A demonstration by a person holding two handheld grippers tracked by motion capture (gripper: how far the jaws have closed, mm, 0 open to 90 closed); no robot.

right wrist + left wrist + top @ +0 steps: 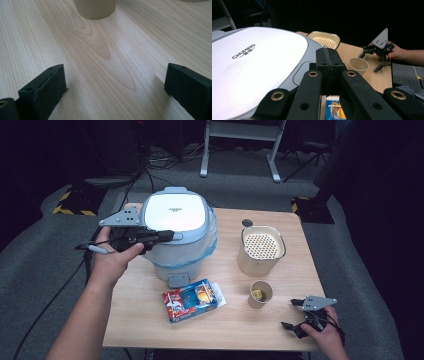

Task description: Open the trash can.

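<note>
A white and pale-blue lidded cooker stands at the table's back left, its lid down. My left gripper hovers over the lid's front edge, jaws pressed together with nothing between them. My right gripper rests low at the table's front right corner, jaws wide apart over bare wood. A small paper cup stands just ahead of it, its base showing at the top of the right gripper view.
A cream perforated basket stands right of the cooker. A colourful flat box lies in front of the cooker. A small dark disc lies behind the basket. The wooden table ends near my right hand.
</note>
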